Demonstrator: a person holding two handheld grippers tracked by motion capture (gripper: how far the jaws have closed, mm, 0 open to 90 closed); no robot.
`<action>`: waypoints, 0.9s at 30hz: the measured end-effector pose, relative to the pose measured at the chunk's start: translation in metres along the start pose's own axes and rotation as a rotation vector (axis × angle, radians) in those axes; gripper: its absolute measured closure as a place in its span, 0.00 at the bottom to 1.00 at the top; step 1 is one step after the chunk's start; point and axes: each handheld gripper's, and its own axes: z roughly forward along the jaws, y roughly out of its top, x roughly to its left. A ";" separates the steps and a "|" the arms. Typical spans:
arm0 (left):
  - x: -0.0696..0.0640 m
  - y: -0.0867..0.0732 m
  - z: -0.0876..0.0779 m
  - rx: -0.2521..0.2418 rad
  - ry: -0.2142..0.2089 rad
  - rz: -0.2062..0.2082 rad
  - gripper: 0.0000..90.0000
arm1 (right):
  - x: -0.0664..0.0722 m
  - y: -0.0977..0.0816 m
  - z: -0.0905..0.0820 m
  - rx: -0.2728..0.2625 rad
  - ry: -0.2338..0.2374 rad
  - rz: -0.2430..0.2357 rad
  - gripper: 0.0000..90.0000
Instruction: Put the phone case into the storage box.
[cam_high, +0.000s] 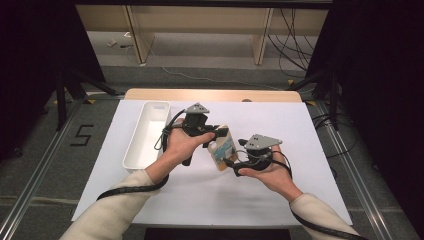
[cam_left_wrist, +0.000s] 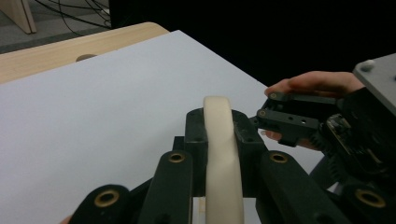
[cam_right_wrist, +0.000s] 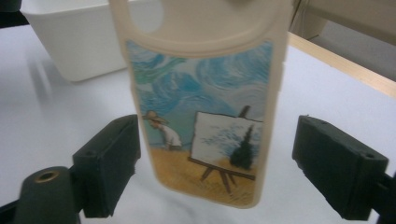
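A cream phone case (cam_high: 223, 147) with a painted scene of a painter at an easel hangs above the white sheet, between the two hands. My left gripper (cam_high: 215, 135) is shut on its upper edge; in the left gripper view the jaws (cam_left_wrist: 218, 126) pinch the cream rim (cam_left_wrist: 223, 158). My right gripper (cam_high: 235, 160) stands open at the case's lower end. In the right gripper view the case (cam_right_wrist: 205, 107) hangs between the pads (cam_right_wrist: 109, 163), with a wide gap on the right side. The right gripper (cam_left_wrist: 289, 119) is also in the left gripper view, held by a hand.
A long white tray (cam_high: 145, 135) lies on the left part of the white sheet (cam_high: 210, 200), just left of the left hand. The wooden table edge (cam_high: 210, 95) runs along the far side. Black cables trail from both grippers toward the person.
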 end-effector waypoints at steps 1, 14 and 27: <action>0.000 0.000 -0.001 0.000 -0.004 0.002 0.88 | -0.002 -0.001 -0.001 0.000 0.008 0.004 0.18; -0.004 -0.003 -0.003 0.026 -0.070 0.033 0.88 | -0.007 -0.006 0.006 0.033 0.114 -0.018 0.20; -0.014 0.000 0.001 0.051 -0.146 0.066 0.88 | -0.009 -0.007 0.008 0.030 0.207 -0.028 0.31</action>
